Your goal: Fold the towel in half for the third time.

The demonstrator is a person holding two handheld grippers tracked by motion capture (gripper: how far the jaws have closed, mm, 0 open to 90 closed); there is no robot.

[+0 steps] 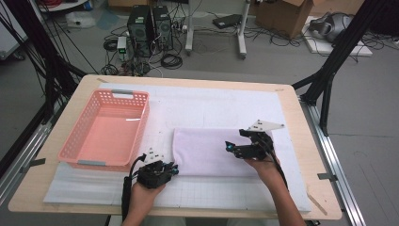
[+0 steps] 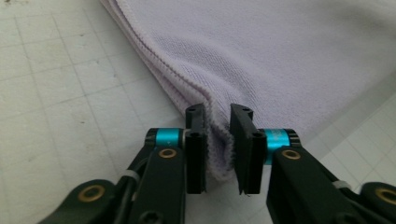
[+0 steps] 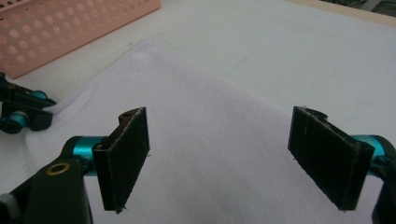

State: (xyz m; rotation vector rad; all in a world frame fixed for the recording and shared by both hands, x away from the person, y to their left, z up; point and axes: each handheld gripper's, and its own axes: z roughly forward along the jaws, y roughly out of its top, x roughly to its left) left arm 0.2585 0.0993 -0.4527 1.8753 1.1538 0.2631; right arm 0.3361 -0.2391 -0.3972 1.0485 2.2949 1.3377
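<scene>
At the near-left corner of the folded pale lilac terry towel (image 1: 211, 151), your left tongs (image 2: 218, 144) are pinched narrow on the doubled hem, cloth bunched between the pads. The towel lies flat on the white gridded mat (image 1: 226, 106) covering the bench (image 1: 301, 141), just right of the pink perforated plastic basket (image 1: 106, 129). Your right tongs (image 3: 233, 156) hang above the towel's right half, jaws wide, nothing between them.

Step in hand, as I read it: securing corners for a fold or a lift toward the basket. One corner is taken, the other not yet. Next move calls for bringing the right tongs down to the towel's near-right edge and closing on all layers, level with the left grip, before any lift.

Hard to make out: how many layers the left tongs caught. The towel's near-right corner sits behind your right hand (image 1: 263, 165) in the high view. Whether the right tongs touch the cloth is unclear.
</scene>
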